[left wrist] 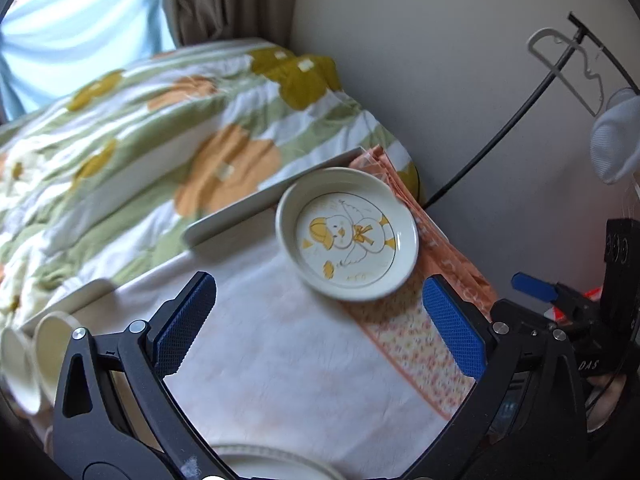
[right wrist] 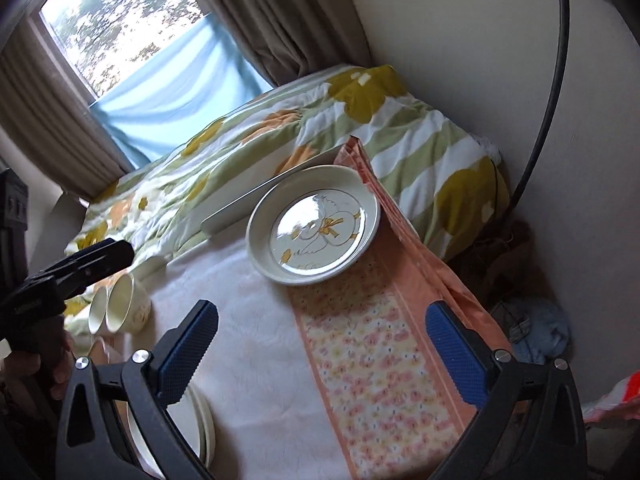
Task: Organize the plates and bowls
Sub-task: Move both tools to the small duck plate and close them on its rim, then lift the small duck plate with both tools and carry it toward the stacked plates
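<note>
A cream bowl with a chick drawing (left wrist: 347,235) sits at the far right of the cloth-covered table, half on an orange floral runner; it also shows in the right wrist view (right wrist: 314,225). My left gripper (left wrist: 316,324) is open and empty, a short way in front of it. My right gripper (right wrist: 320,356) is open and empty, further back over the runner. Two cream cups (right wrist: 120,304) lie on their sides at the table's left edge. Stacked cream plates (right wrist: 202,420) sit near the front edge, partly hidden by my right gripper. The left gripper (right wrist: 80,264) shows at the left.
A white rectangular tray (left wrist: 276,194) lies behind the bowl at the table's far edge. The orange floral runner (right wrist: 372,360) hangs over the right edge. A bed with a flowered quilt (left wrist: 160,140) lies beyond. A wall and black cable (left wrist: 500,132) are to the right.
</note>
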`<act>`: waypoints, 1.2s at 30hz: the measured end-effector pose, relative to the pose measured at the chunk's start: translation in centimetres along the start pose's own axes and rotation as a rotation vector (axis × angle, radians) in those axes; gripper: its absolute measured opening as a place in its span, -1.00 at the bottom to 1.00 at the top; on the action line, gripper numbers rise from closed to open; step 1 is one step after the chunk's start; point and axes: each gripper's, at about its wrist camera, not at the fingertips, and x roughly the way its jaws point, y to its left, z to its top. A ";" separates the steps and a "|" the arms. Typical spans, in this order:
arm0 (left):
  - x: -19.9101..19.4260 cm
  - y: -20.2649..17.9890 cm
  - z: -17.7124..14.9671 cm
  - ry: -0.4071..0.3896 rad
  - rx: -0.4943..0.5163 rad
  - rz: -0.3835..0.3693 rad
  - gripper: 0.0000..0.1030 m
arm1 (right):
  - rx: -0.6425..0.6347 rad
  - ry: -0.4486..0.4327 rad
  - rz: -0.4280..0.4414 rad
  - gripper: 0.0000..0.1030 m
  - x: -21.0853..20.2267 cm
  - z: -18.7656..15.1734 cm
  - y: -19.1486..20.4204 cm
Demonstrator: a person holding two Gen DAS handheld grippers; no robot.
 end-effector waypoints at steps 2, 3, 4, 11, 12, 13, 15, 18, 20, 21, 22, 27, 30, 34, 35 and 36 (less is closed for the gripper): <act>3.4 0.3 1.4 0.034 -0.006 -0.017 0.98 | 0.059 0.008 0.030 0.87 2.1 0.7 -1.1; 5.1 0.4 2.1 0.052 -0.009 -0.019 0.94 | 0.074 0.017 0.032 0.75 3.2 1.0 -1.5; 6.8 0.7 2.5 0.074 -0.011 -0.016 0.92 | 0.084 0.027 0.024 0.68 4.4 1.3 -1.9; 14.0 2.0 3.8 0.176 -0.033 -0.005 0.42 | 0.115 0.102 0.026 0.19 10.9 2.5 -3.4; 14.7 2.1 3.8 0.188 -0.031 -0.004 0.26 | 0.122 0.107 0.027 0.11 11.5 2.6 -3.6; 15.1 2.2 3.8 0.197 -0.029 -0.001 0.17 | 0.130 0.111 0.029 0.08 11.9 2.7 -3.9; 15.9 2.5 3.9 0.216 -0.033 0.003 -0.04 | 0.134 0.117 0.035 -0.02 12.5 3.0 -4.1; 16.4 2.9 4.0 0.217 -0.045 0.010 -0.23 | 0.102 0.117 0.031 -0.16 12.9 3.6 -3.8; 16.6 2.9 4.2 0.220 -0.041 0.011 -0.28 | 0.079 0.115 0.019 -0.33 13.1 4.0 -3.5; 16.6 2.9 4.2 0.221 -0.037 0.012 -0.30 | 0.072 0.115 0.008 -0.34 13.3 4.2 -3.5; 16.7 2.9 4.3 0.223 -0.031 0.015 -0.31 | 0.073 0.113 0.004 -0.34 13.4 4.3 -3.5; 16.8 3.0 4.3 0.221 -0.009 0.055 -0.62 | 0.080 0.108 -0.027 -0.59 13.6 4.6 -4.0; 16.8 3.4 4.3 0.228 -0.003 0.073 -0.75 | 0.055 0.114 -0.052 -0.65 13.9 4.9 -3.9; 16.7 3.0 4.4 0.224 0.032 0.096 -0.74 | 0.040 0.117 -0.069 -0.70 14.0 4.9 -3.9; 16.7 2.9 4.3 0.223 0.036 0.101 -0.74 | 0.040 0.120 -0.068 -0.71 14.0 4.9 -4.0; 16.7 3.0 4.3 0.224 0.033 0.101 -0.74 | 0.039 0.122 -0.068 -0.71 14.0 4.9 -4.0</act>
